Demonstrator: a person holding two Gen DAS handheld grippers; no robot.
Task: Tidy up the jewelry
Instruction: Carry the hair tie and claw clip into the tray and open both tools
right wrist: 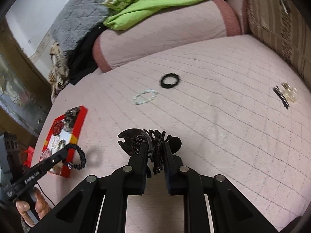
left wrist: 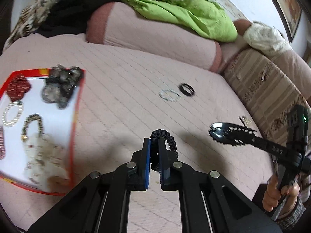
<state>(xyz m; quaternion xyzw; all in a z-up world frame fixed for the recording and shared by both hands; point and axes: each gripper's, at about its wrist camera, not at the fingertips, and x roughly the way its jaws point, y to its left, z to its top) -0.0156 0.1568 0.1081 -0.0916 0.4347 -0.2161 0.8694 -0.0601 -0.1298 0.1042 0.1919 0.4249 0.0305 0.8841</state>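
My left gripper [left wrist: 154,145] is shut on a black fabric scrunchie [left wrist: 167,138], held just right of the red-rimmed tray [left wrist: 76,116]; the scrunchie also shows in the right wrist view [right wrist: 78,157]. My right gripper [right wrist: 155,149] is shut on a black claw hair clip [right wrist: 136,140], which also shows in the left wrist view [left wrist: 229,135]. On the pink bed cover lie a clear bead bracelet [left wrist: 170,95] [right wrist: 144,96], a black ring-shaped band [left wrist: 187,90] [right wrist: 170,80] and a gold-and-black hair clip [right wrist: 285,95]. The tray holds several pieces of jewelry.
A pink bolster [left wrist: 151,36] with a green cloth [left wrist: 184,13] lies at the back. A striped cushion [left wrist: 268,91] borders the right side. Grey quilt [right wrist: 81,13] and patterned fabric lie at the far left. The bed edge drops off left of the tray [right wrist: 66,134].
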